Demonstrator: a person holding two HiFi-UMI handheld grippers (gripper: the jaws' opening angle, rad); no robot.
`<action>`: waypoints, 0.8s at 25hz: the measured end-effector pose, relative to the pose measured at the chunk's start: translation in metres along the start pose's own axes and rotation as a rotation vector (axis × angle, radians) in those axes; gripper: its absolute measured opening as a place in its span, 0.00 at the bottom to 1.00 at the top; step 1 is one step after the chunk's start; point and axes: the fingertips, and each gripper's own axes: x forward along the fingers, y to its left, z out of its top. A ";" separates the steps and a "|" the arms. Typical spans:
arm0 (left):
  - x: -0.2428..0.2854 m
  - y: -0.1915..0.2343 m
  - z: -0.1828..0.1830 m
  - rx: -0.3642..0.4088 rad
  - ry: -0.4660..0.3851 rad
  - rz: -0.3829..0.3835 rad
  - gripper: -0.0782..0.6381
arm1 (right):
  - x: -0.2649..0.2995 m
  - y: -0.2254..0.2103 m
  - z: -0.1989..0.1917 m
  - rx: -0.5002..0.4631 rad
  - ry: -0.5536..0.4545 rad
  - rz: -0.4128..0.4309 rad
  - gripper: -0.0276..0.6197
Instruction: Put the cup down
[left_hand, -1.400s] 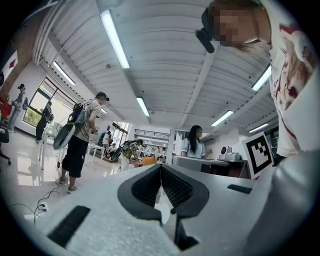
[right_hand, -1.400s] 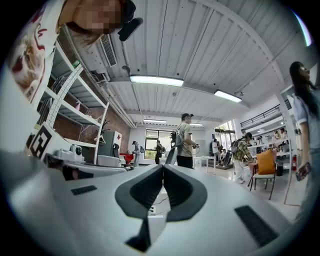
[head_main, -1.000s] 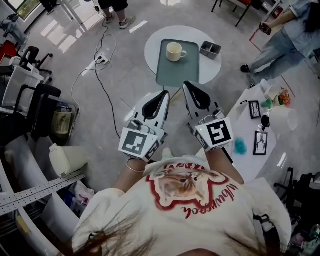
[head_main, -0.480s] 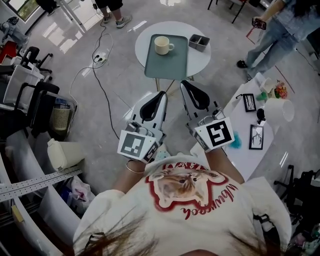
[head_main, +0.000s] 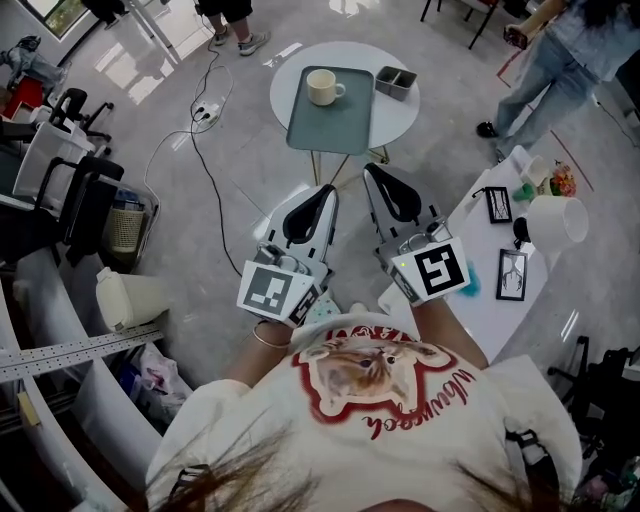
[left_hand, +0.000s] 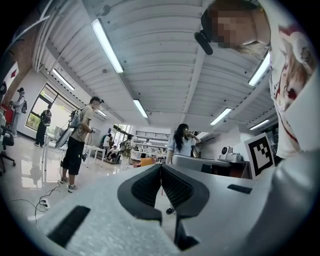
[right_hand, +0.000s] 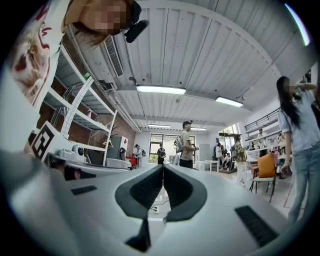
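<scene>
A cream cup stands upright on a grey-green tray that lies on a small round white table. Both grippers are held close to my chest, well short of the table and apart from the cup. My left gripper points toward the table with its jaws shut and nothing between them. Beside it, my right gripper is likewise shut and empty. In the left gripper view the left gripper meets tip to tip. The right gripper view shows the right gripper the same way, aimed up at the room.
A small grey two-part container sits on the round table by the tray. A white side table with frames and a white jug stands to the right. Cables cross the floor at left. Chairs and people surround the area.
The head view has shifted slightly, so the table sits a little differently in frame. Both grippers stay shut near my chest. The cup stays on the tray.
</scene>
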 end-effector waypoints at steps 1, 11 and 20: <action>0.000 -0.002 0.000 0.000 0.002 -0.002 0.13 | -0.002 0.001 -0.001 -0.002 -0.003 0.004 0.09; 0.004 -0.010 0.002 0.007 -0.002 -0.024 0.13 | -0.009 -0.003 0.000 -0.009 -0.015 -0.002 0.09; 0.002 -0.011 0.005 0.013 -0.002 -0.027 0.13 | -0.007 -0.001 0.001 -0.006 0.000 -0.008 0.09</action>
